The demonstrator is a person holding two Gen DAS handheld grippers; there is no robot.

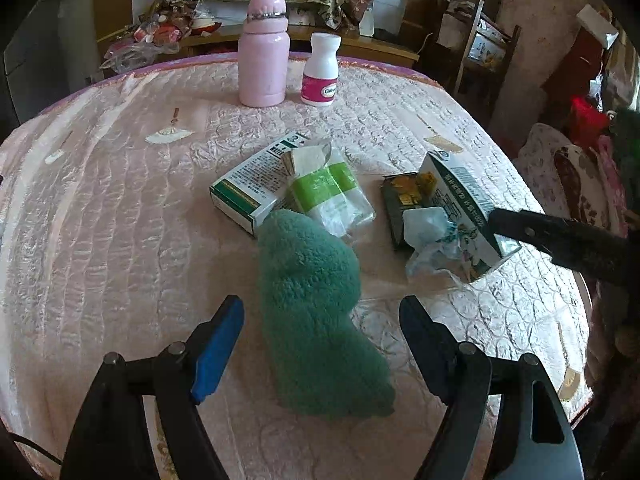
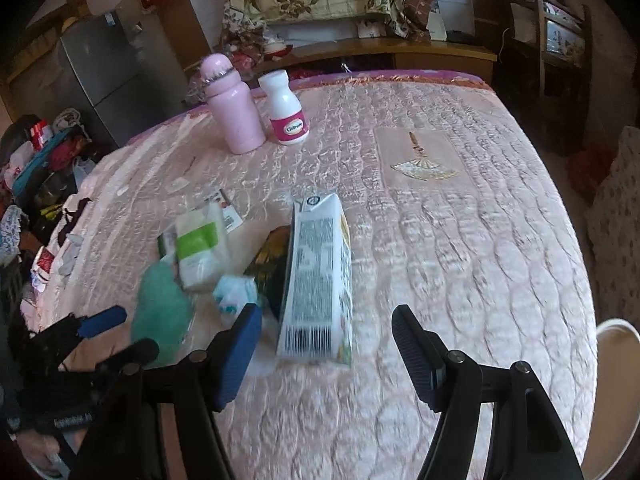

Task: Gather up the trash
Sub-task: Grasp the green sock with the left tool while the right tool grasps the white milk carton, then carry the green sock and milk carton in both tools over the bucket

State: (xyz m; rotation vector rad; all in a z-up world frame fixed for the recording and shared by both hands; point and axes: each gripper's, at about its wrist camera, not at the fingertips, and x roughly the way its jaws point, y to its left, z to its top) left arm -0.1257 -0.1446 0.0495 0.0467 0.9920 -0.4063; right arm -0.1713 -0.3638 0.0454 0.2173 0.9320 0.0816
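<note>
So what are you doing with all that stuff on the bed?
A person holds a gripper in each hand over a pink quilted bedspread to gather trash. The left gripper is open around a fuzzy green sock, not squeezing it. The right gripper is open too, right at a carton lying on its side. A tissue pack, a medicine box and a crumpled wrapper lie nearby. A pink bottle and a white pill bottle stand upright at the back.

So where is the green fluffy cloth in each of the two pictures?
Left wrist view: green fluffy cloth lies low in the middle, between the fingers.
Right wrist view: green fluffy cloth is at lower left, blurred.
Shared landmark: the pink bottle at the far side.
</note>
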